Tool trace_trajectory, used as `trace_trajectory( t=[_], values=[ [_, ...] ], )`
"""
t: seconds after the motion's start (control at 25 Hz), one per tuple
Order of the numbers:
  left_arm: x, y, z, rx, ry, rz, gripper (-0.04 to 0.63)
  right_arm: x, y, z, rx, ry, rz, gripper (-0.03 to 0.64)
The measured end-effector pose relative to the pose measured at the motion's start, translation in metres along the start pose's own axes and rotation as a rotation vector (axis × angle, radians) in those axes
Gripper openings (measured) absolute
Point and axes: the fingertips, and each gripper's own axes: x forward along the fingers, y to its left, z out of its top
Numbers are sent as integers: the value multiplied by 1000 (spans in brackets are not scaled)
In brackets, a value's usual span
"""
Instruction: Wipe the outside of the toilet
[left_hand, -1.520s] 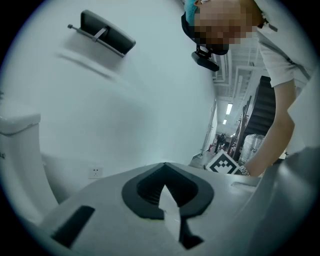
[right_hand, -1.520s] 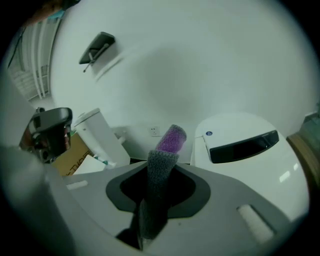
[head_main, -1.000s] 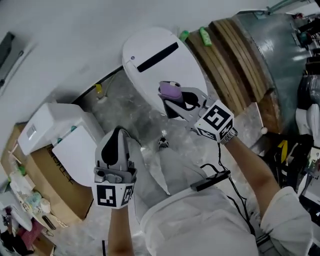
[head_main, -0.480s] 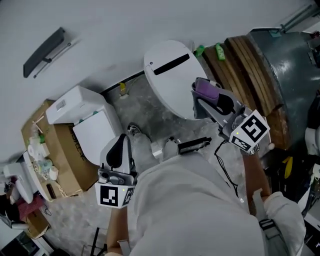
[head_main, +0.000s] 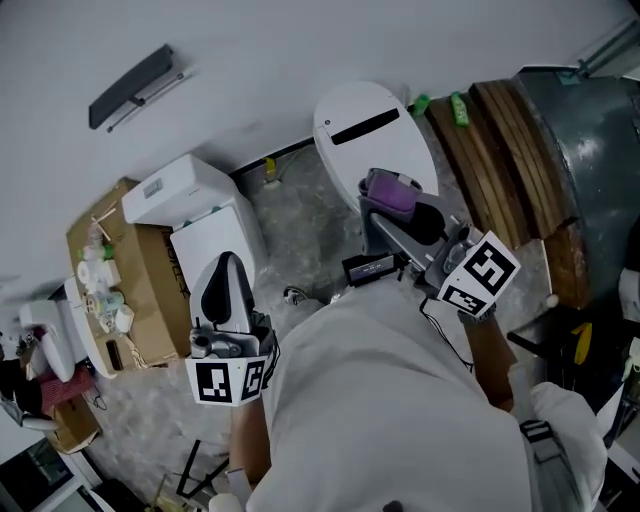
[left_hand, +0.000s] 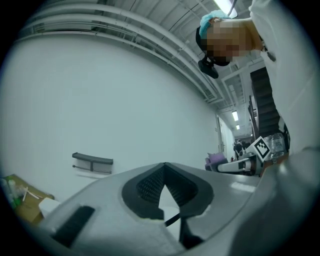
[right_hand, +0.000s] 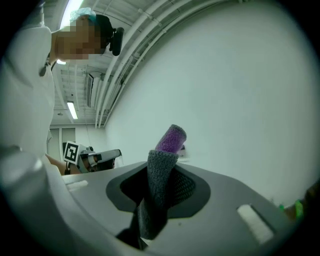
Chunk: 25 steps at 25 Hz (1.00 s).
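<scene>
Left gripper (head_main: 226, 268) upright at lower left, jaws together on nothing. Right gripper (head_main: 392, 212) at centre right, clamped on a purple-and-grey cloth (right_hand: 162, 190). Only the head view shows the white toilet (head_main: 345, 165), upper centre, just above the cloth.

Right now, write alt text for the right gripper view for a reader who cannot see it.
The right gripper is clamped on a grey and purple cloth that sticks up between its jaws, against a white wall. The left gripper shows small at left.
</scene>
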Motion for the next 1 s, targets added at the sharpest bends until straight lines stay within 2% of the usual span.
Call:
trace_trajectory(
  t=[0.24,0.44,0.68,1.0],
  values=[
    [-38,5,23,-23,-29,75,5,27,65,21,36,-67,128,92],
    [-97,30,22,-30,-34,95,5,60,149,-3,5,0,199,92],
    [-181,73,21,-76,-61,148,5,91,239,-24,36,28,220,91],
    [-277,114,13,-99,-87,208,5,124,340,-55,8,82,277,91]
  ],
)
